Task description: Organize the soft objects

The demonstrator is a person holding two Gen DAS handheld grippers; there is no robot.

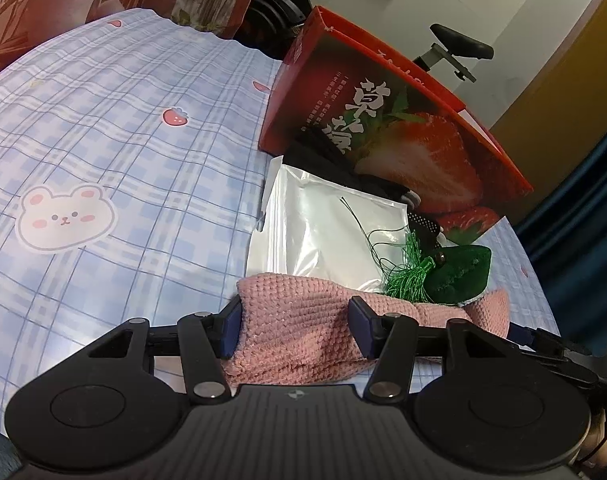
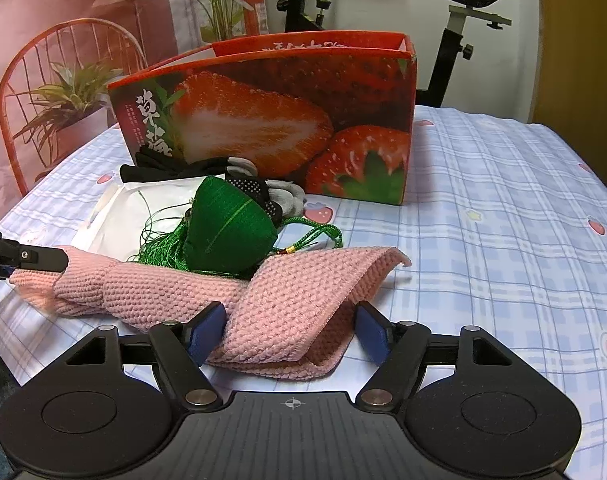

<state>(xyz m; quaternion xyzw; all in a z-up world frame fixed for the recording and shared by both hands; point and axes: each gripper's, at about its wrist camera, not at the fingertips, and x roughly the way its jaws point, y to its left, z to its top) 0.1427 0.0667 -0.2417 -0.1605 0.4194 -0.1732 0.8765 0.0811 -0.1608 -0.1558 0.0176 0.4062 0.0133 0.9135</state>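
Two hand-held grippers, L (image 1: 295,328) & R (image 2: 289,334), straddle pink knit (image 2: 263,304) ends.

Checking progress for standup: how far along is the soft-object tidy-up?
Done: nothing visibly in the strawberry box. In hand: the pink knit cloth lies between the jaws of both the left gripper and the right gripper. Left: green pouch, white packet, dark items by the box.

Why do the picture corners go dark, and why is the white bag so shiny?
Left wrist view: the fisheye lens bends the checked tablecloth and blackens the corners; room light glares off the white plastic bag. Right wrist view: same dark corners, and the strawberry box bulges.
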